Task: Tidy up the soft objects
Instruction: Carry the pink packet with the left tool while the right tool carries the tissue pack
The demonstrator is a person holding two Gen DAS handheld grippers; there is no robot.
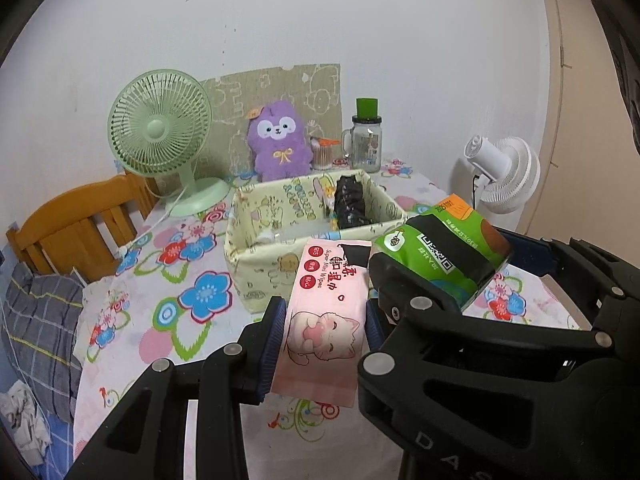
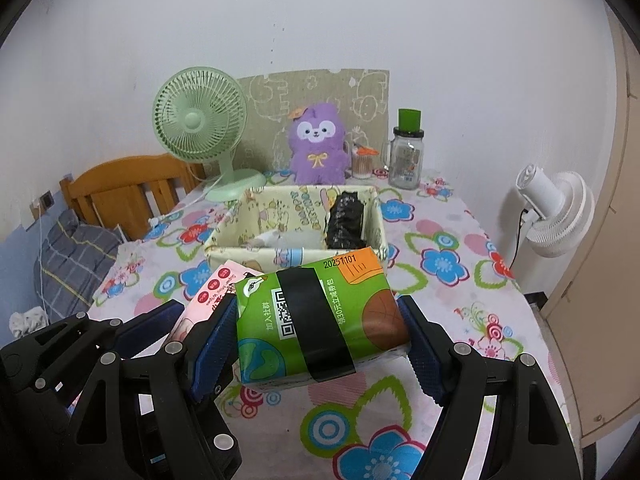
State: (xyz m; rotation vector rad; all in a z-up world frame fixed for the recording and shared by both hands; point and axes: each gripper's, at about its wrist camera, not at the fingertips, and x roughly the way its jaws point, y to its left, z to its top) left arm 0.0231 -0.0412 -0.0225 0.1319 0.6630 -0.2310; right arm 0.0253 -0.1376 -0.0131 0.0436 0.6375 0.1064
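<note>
My left gripper is shut on a pink wet-wipes pack with a cat picture, held above the table in front of the basket. My right gripper is shut on a green tissue pack with a black tape band; it also shows in the left wrist view. The pink pack peeks in at the left of the right wrist view. A cream fabric basket stands mid-table and holds a black bundle and some pale items.
A purple plush, a green fan, a glass jar with green lid and a cotton-swab tub stand at the back. A wooden chair is left, a white fan right.
</note>
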